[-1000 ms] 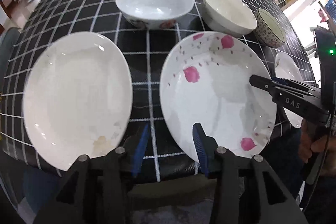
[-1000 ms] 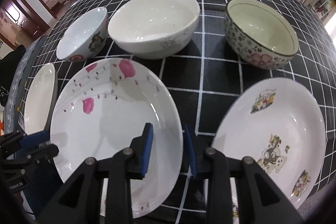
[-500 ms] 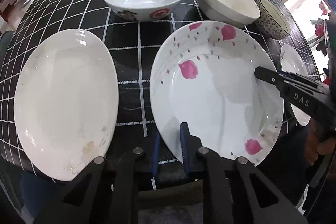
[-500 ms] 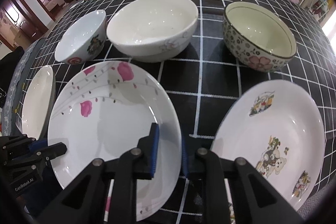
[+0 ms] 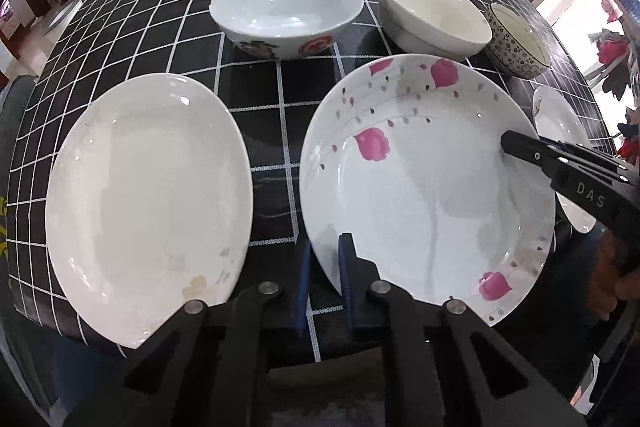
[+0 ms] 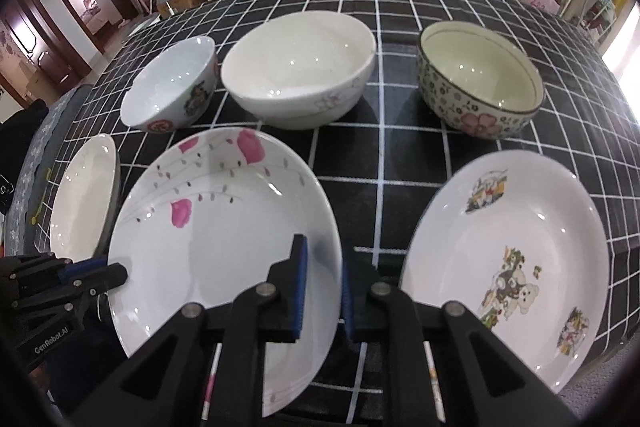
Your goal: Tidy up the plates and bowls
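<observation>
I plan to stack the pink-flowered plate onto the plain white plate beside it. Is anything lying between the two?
Nothing visible: only bare checked tablecloth separates the pink-flowered plate from the plain white plate.

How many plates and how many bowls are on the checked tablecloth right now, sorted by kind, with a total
Plates: 3 – plain white plate, pink-flower plate, cartoon plate
Bowls: 3 – bowl with red emblem, cream bowl, floral-pattern bowl
Total: 6
</observation>
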